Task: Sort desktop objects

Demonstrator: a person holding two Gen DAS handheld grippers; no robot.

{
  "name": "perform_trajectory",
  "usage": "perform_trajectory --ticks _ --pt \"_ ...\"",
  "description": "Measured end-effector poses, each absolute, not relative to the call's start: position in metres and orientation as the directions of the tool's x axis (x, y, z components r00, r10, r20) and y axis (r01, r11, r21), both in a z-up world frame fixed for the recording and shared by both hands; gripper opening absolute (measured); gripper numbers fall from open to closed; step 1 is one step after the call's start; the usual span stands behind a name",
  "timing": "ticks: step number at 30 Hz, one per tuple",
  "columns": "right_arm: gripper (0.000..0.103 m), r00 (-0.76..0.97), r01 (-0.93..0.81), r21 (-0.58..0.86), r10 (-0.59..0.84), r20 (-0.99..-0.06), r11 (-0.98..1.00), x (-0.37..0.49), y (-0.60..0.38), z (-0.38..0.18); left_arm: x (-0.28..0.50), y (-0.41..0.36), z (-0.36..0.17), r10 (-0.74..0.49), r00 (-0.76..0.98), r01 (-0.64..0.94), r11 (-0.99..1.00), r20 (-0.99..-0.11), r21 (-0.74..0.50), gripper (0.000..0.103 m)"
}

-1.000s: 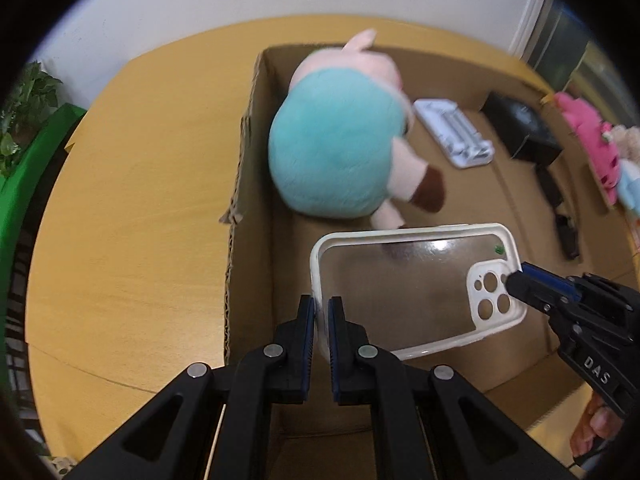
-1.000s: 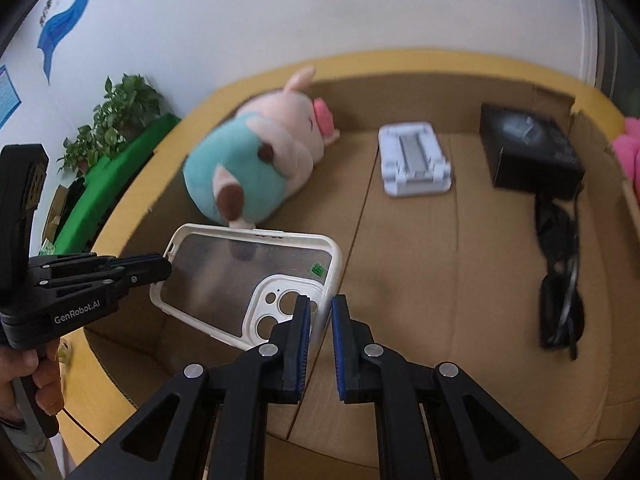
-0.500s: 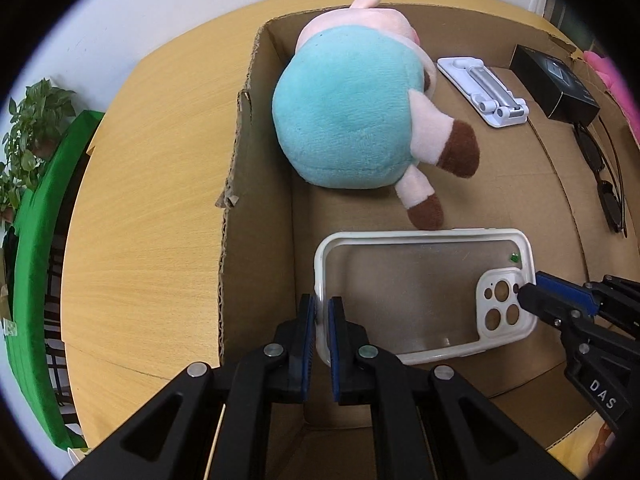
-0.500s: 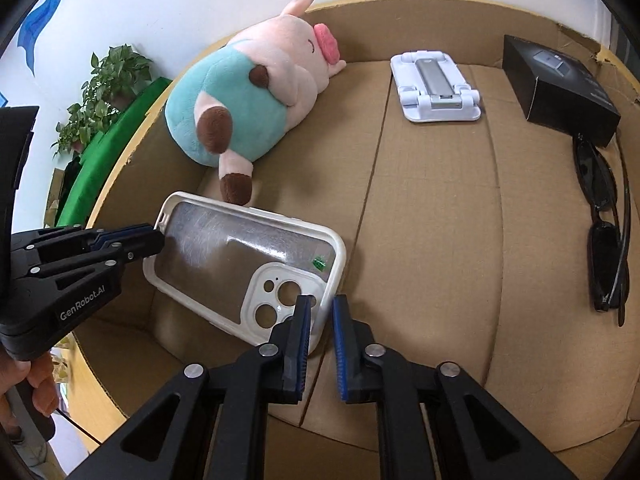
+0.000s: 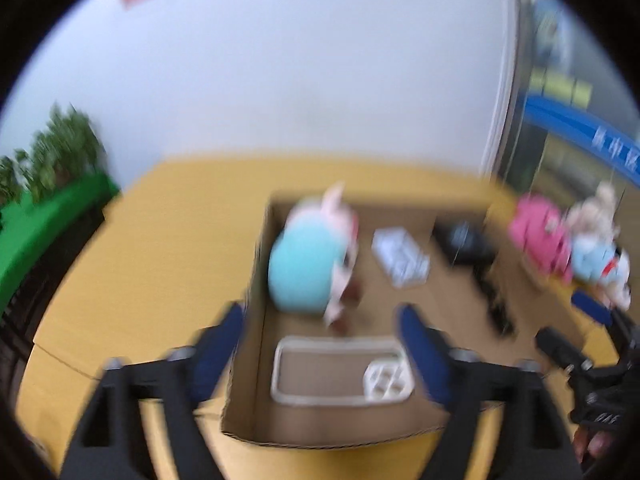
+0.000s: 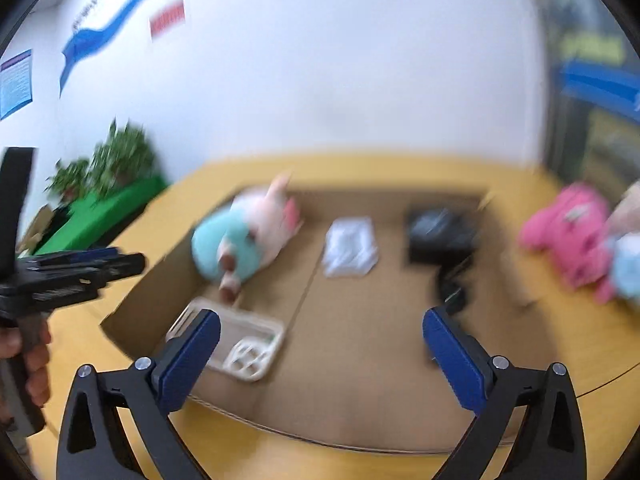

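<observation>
While the phone case (image 6: pixel 234 344) lies boxed, left gripper (image 5: pixel 320 344) and right gripper (image 6: pixel 320 344) just spread, empty, tilted downward.

Right gripper (image 6: pixel 320 340), jaws just opened wide, above phone case (image 6: pixel 230 338) lying in cardboard box (image 6: pixel 360 360)

I take this for an office or demo room. I stand at a yellow wooden table (image 6: pixel 132 240) against a plain white wall (image 6: pixel 340 80). On that wall, up and to the left of the table, run a blue painted swoosh (image 6: pixel 104 36), a small red sign (image 6: pixel 167 22) and a blue notice board (image 6: pixel 16 82). Left of the table sit potted plants (image 6: pixel 108 164) on a green stand (image 6: pixel 100 212). Right of the table is a glass door with a blue band (image 5: pixel 576 128).
</observation>
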State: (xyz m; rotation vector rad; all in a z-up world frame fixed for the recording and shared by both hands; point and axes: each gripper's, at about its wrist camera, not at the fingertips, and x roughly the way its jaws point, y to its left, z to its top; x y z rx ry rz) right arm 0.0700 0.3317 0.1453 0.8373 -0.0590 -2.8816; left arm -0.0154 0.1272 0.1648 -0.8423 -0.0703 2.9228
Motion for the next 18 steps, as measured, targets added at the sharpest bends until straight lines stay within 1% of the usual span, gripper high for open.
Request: perform_trajectory --ticks 1,3,5,7,10,11,13,14,15,18 --pt "0.103 -0.858 0.11 0.055 -0.123 -0.499 -0.992 0.079 0.335 0.146 -0.001 0.137 0.164 0.103 -0.885 -0.082 -0.994 -0.454 -0.067 0.086" --pt "0.103 -0.881 0.099 0.036 -0.104 -0.461 -0.994 0.087 0.34 0.139 0.011 0.158 0.154 0.108 -0.914 -0.103 -0.994 -0.392 -0.033 0.086" --pt "0.103 -0.882 0.084 0.019 -0.083 -0.465 -0.996 0.09 0.345 0.122 0.009 0.176 0.142 0.08 -0.924 -0.09 -0.996 -0.374 0.009 0.086" --pt "0.103 -0.875 0.067 0.009 -0.062 -0.481 -0.998 0.091 0.351 0.107 0.006 0.185 0.121 0.057 -0.92 -0.073 -0.997 -0.387 0.026 0.086" --pt "0.103 -0.861 0.019 0.0 -0.017 -0.508 -1.0 0.092 0.364 0.087 -0.012 0.19 0.093 0.035 -0.896 -0.063 -0.997 -0.443 0.049 0.086" --pt "0.103 -0.855 0.006 0.013 -0.012 -0.518 -1.0 0.087 0.37 0.08 -0.007 0.188 0.092 0.024 -0.888 -0.051 -0.998 -0.459 0.046 0.086" --pt "0.103 -0.865 0.0 0.052 -0.026 -0.501 -0.999 0.091 0.379 0.076 -0.01 0.188 0.077 0.013 -0.873 -0.029 -0.999 -0.488 0.025 0.086" --pt "0.103 -0.87 -0.007 0.051 -0.019 -0.493 -0.999 0.092 0.38 0.075 -0.01 0.187 0.075 0.005 -0.876 -0.023 -0.999 -0.482 0.032 0.086" --pt "0.103 -0.873 -0.006 0.039 -0.014 -0.488 -0.999 0.091 0.379 0.073 -0.007 0.187 0.075 0.0 -0.889 -0.023 -0.999 -0.458 0.045 0.086" --pt "0.103 -0.892 -0.003 0.025 -0.009 -0.453 -1.0 0.095 0.377 0.07 -0.005 0.186 0.072 0.007 -0.898 -0.026 -0.999 -0.44 0.037 0.088"
